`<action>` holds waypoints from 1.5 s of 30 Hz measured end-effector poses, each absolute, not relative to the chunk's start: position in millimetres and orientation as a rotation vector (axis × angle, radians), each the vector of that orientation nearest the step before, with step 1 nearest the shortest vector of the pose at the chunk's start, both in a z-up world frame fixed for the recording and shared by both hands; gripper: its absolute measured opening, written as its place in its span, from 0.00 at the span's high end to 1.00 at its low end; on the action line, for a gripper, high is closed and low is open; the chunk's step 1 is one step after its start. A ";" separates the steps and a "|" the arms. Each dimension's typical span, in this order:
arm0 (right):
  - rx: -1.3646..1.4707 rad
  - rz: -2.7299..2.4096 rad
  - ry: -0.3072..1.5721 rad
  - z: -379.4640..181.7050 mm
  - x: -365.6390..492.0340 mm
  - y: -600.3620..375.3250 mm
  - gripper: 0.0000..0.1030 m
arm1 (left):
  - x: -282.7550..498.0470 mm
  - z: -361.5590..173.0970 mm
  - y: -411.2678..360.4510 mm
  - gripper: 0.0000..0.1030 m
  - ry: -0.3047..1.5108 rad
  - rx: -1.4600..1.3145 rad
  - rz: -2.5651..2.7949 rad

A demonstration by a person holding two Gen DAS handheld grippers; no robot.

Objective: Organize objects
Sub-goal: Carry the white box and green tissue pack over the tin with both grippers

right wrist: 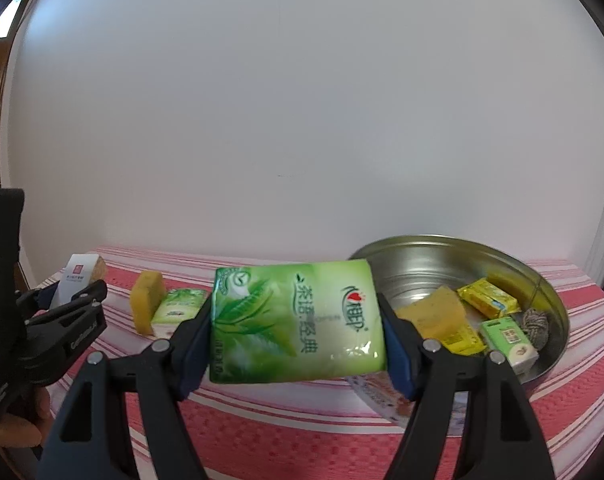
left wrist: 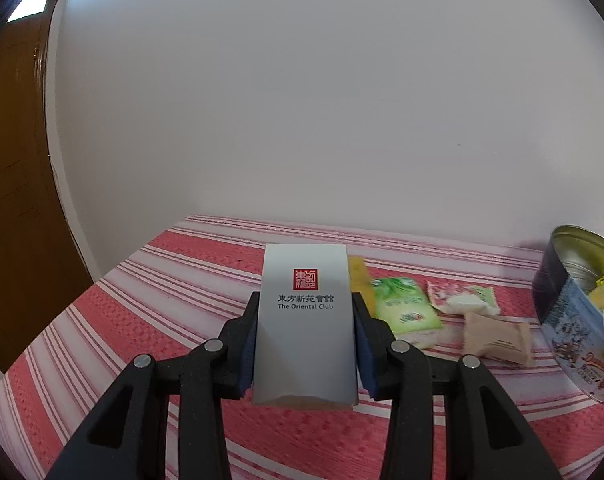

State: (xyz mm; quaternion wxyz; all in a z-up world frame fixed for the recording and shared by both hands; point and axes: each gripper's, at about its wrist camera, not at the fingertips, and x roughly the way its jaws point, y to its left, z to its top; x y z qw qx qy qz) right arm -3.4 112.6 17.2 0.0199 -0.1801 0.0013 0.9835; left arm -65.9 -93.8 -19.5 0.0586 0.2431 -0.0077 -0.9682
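Note:
My left gripper [left wrist: 305, 340] is shut on a white box [left wrist: 305, 320] printed "The Oriental Club", held upright above the striped cloth. My right gripper [right wrist: 298, 344] is shut on a green tissue pack [right wrist: 296, 320], lifted just left of the round metal tin [right wrist: 550, 300]. The tin holds a yellow sponge [right wrist: 434, 312], yellow packets [right wrist: 488, 298], a small green pack [right wrist: 510, 340] and a ball of twine [right wrist: 536, 326]. The left gripper with its white box [right wrist: 76, 280] shows at the left of the right wrist view.
On the red-and-white striped cloth [left wrist: 162, 280] lie a green tissue pack [left wrist: 406, 312], a pink-and-white packet [left wrist: 462, 300], a beige packet [left wrist: 498, 336] and a yellow sponge [right wrist: 146, 304]. The tin [left wrist: 578, 312] stands at the right. A white wall rises behind; a wooden door [left wrist: 10, 200] is left.

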 end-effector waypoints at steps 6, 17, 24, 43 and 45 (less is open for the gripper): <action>-0.544 3.032 0.004 22.3 4.3 128.6 0.29 | -62.9 -22.0 -76.0 0.58 -0.035 0.747 -2.958; -0.502 3.005 -0.013 35.3 34.4 136.9 0.29 | -29.9 -10.9 0.5 0.58 -0.072 0.761 -3.012; -0.469 2.974 -0.003 42.9 41.3 157.9 0.29 | -23.8 -7.4 35.3 0.58 -0.084 0.750 -3.046; -0.388 2.864 0.009 66.3 54.7 200.4 0.29 | -15.0 13.8 106.3 0.58 -0.115 0.687 -3.162; -0.382 2.850 0.018 68.1 55.4 205.2 0.29 | -16.0 16.1 114.4 0.58 -0.123 0.684 -3.175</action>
